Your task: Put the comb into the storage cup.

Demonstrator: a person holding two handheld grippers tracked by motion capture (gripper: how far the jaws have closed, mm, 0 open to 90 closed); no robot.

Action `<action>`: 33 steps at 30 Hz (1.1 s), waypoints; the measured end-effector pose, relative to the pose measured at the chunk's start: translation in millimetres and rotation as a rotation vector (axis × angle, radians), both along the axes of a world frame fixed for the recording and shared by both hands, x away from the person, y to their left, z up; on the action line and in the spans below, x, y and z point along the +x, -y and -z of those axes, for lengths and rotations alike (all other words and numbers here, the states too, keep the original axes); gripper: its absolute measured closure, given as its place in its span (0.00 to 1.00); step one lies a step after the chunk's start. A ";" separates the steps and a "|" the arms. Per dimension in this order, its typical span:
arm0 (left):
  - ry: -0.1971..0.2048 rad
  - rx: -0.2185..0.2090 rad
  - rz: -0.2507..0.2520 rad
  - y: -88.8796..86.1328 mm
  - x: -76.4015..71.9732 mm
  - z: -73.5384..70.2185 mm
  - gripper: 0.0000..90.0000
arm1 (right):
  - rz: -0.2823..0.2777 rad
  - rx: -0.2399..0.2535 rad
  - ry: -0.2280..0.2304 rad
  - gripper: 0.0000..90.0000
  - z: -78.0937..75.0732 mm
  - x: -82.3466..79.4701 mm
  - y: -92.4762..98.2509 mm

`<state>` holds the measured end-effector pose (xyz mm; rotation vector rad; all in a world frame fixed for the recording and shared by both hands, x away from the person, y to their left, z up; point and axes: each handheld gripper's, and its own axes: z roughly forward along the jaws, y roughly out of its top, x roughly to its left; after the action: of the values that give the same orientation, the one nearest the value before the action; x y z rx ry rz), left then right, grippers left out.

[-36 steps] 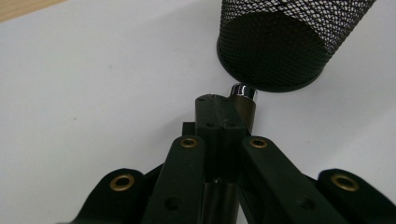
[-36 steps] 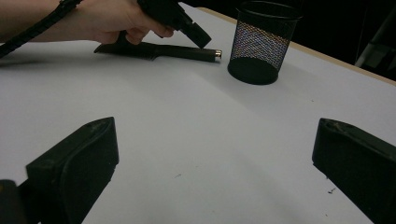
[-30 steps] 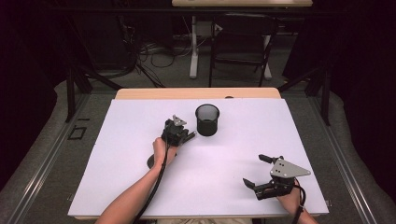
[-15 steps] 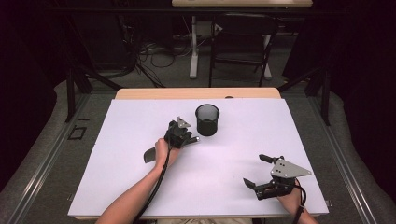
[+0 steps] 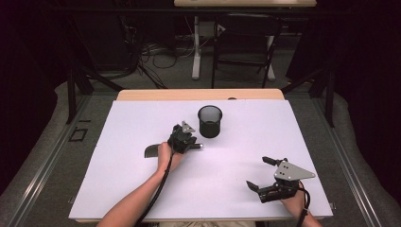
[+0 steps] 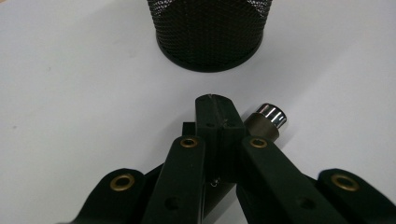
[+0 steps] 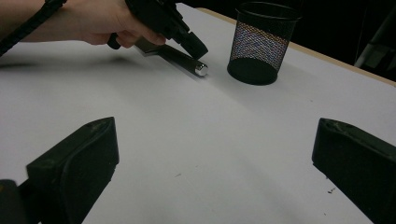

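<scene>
Clamped shut on the tool's [image 5: 152, 151] dark handle, the left gripper [image 5: 185, 138] sat nearest the mesh cup [image 5: 210, 121]; cup at one o'clock; handle's long axis ran nine-to-three; right gripper [image 5: 259, 174] wide open, empty.

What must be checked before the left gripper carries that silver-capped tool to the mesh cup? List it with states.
1. Left gripper shut on the tool: ok.
2. Mesh cup upright, mouth facing up: ok.
3. Cup's inside free of other things: cannot tell.
4. Right gripper open, well apart from tool and cup: ok.
5. Tool lifted off the table: cannot tell.
</scene>
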<state>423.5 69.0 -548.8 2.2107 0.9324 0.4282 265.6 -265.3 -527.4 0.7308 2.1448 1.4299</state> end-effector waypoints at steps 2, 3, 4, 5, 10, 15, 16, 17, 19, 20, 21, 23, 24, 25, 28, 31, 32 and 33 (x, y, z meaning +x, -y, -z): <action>-0.003 0.004 0.010 0.3 -1.2 -0.3 1.00 | 0.000 -0.001 -0.001 0.00 0.0 0.0 0.0; -0.004 0.007 0.014 0.7 -1.9 -0.5 1.00 | 0.000 -0.001 0.000 0.00 0.0 -0.1 -0.1; -0.002 0.009 0.018 1.2 -2.5 -0.5 1.00 | 0.000 0.000 -0.001 0.00 -0.1 -0.2 -0.1; -0.004 0.011 0.024 1.6 -3.2 -0.5 1.00 | 0.000 0.000 -0.001 0.00 -0.2 -0.3 -0.1; -0.004 0.020 0.042 4.3 -7.0 -1.1 1.00 | 0.001 -0.001 0.000 0.00 -0.1 -0.1 0.1; -0.007 0.033 0.063 6.2 -11.5 -1.1 1.00 | 0.001 -0.002 0.000 0.00 -0.4 -0.4 0.2; -0.005 0.036 0.066 6.3 -12.2 -1.0 1.00 | 0.001 -0.003 0.001 0.00 -0.5 -0.4 0.3; -0.005 0.039 0.069 6.5 -12.9 -1.2 1.00 | 0.003 -0.003 0.001 0.00 -0.6 -0.5 0.3; -0.006 0.035 0.073 6.7 -14.5 -1.2 1.00 | 0.003 -0.004 0.000 0.00 -0.7 -0.6 0.5; -0.005 0.038 0.076 6.8 -15.6 -1.4 1.00 | 0.003 -0.004 0.000 0.00 -0.7 -0.6 0.5; -0.005 0.037 0.079 7.0 -16.7 -1.5 1.00 | 0.003 -0.003 0.000 0.00 -0.8 -0.8 0.6; -0.005 0.041 0.085 7.3 -18.6 -1.6 1.00 | 0.003 0.000 0.001 0.00 -0.8 -0.8 0.5; -0.005 0.037 0.084 7.6 -19.7 -1.4 1.00 | 0.004 -0.004 0.000 0.00 -0.9 -0.8 0.6; -0.006 0.041 0.091 7.5 -20.3 -1.5 1.00 | 0.004 -0.004 0.000 0.00 -0.9 -0.8 0.6; -0.008 0.040 0.097 7.5 -23.2 -1.8 1.00 | 0.001 -0.003 0.000 0.00 -0.5 -0.8 0.1; -0.008 0.041 0.100 7.3 -25.8 -2.0 1.00 | 0.001 -0.003 0.000 0.00 -0.6 -0.8 0.0; -0.011 0.041 0.104 7.3 -26.6 -2.0 1.00 | 0.002 -0.002 -0.001 0.00 -0.5 -0.7 0.0; -0.013 0.044 0.107 7.2 -27.2 -2.1 1.00 | 0.001 -0.004 -0.001 0.00 -0.4 -0.6 0.1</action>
<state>396.3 61.8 -546.7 2.2936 0.8139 0.3873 265.0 -265.4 -527.0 0.7312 2.1476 1.4251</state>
